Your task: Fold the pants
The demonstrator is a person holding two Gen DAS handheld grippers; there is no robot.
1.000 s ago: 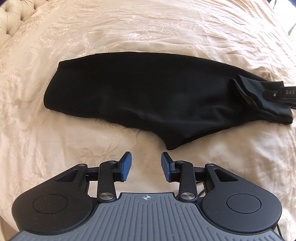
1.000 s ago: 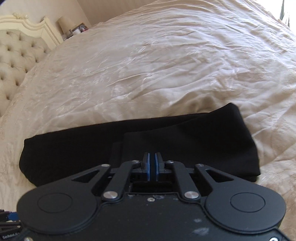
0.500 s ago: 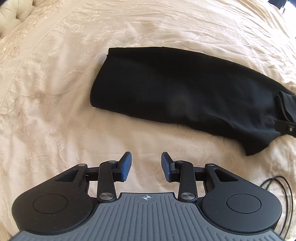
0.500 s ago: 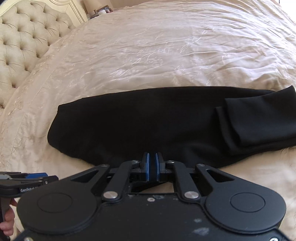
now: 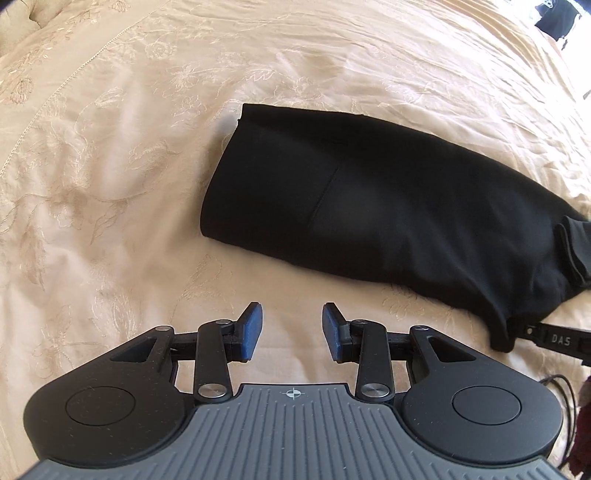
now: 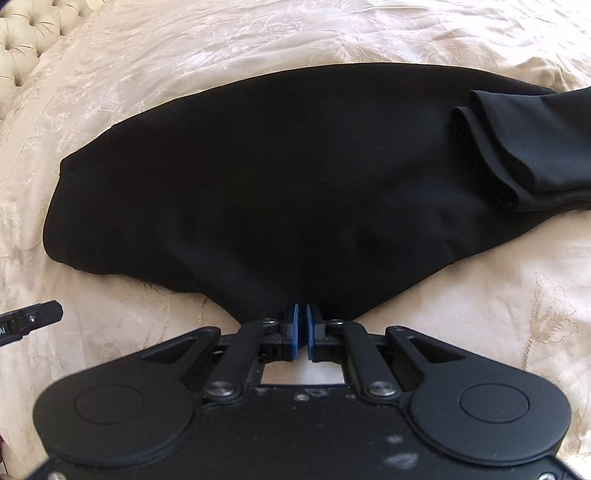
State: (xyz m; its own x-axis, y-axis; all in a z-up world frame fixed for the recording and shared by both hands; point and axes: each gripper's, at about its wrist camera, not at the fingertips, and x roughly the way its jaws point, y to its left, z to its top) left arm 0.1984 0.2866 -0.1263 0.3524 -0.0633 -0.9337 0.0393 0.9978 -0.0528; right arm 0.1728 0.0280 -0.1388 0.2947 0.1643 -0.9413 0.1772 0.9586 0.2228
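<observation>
Black pants [image 5: 388,206] lie folded lengthwise on a cream bedspread [image 5: 110,184]. In the right wrist view the pants [image 6: 277,184] fill the middle, with a folded leg end [image 6: 517,155] lying on top at the right. My right gripper [image 6: 303,321] is shut on the near pointed edge of the pants. My left gripper [image 5: 291,325] is open and empty, hovering over bare bedspread a little in front of the waist end. The right gripper's arm [image 5: 554,338] shows at the pants' right corner in the left wrist view.
A tufted cream headboard [image 6: 29,29] stands at the far left. The embroidered bedspread [image 6: 480,295] surrounds the pants on all sides. A dark object [image 5: 557,14] lies at the far right corner. The left gripper's tip [image 6: 29,317] shows at the left edge.
My left gripper has moved left toward the waist end, staying open. My right gripper has stayed shut on the pants' edge and drawn it closer, with the pants now filling its view.
</observation>
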